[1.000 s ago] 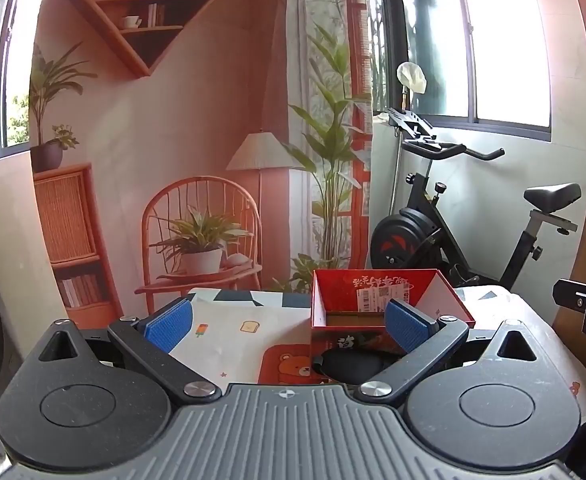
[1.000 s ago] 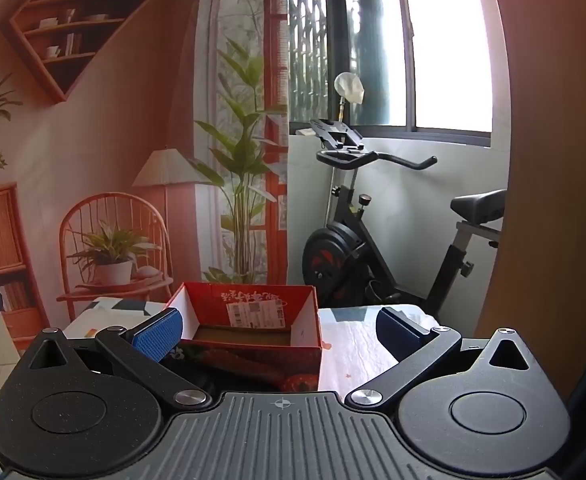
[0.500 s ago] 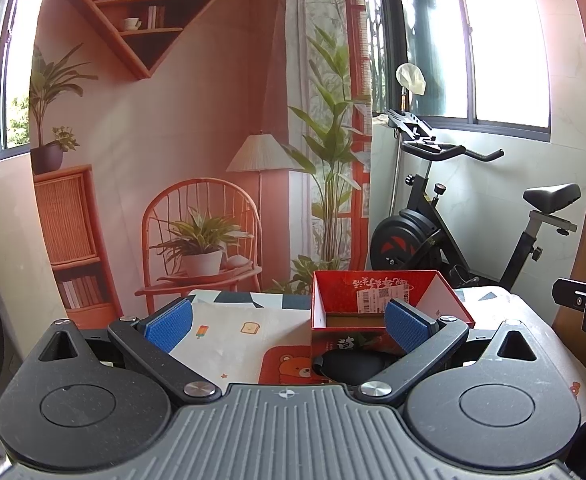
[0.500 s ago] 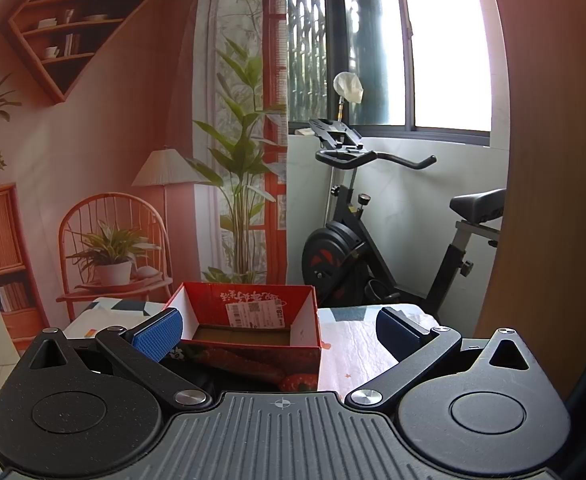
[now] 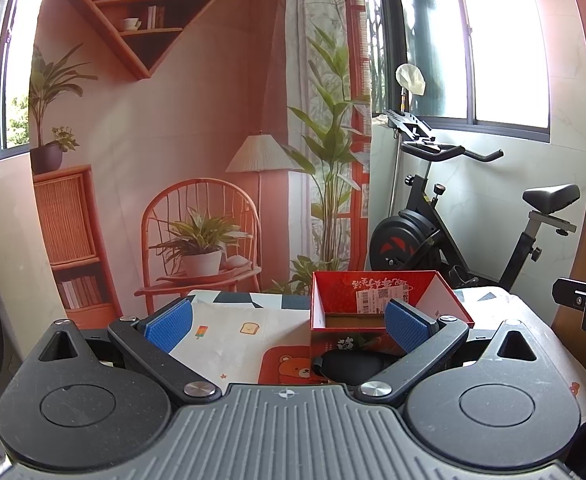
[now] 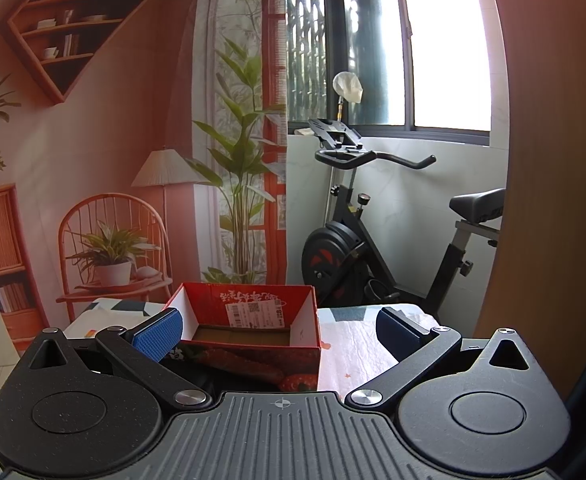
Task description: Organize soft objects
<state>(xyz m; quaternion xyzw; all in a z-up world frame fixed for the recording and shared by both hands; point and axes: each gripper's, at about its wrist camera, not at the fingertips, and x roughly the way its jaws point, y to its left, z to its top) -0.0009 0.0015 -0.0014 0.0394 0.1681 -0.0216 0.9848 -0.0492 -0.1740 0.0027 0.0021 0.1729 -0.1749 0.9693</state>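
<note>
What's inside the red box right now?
The red box shows a bare brown cardboard floor and a white shipping label on its far inner wall. No soft objects show. Its near wall hides the front strip of the floor, and the left tool's pad covers one corner.

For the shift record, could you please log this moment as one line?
left gripper: open, empty | right gripper: open, empty | red box: on table, open, nothing visible inside | dark object: beside box front
</note>
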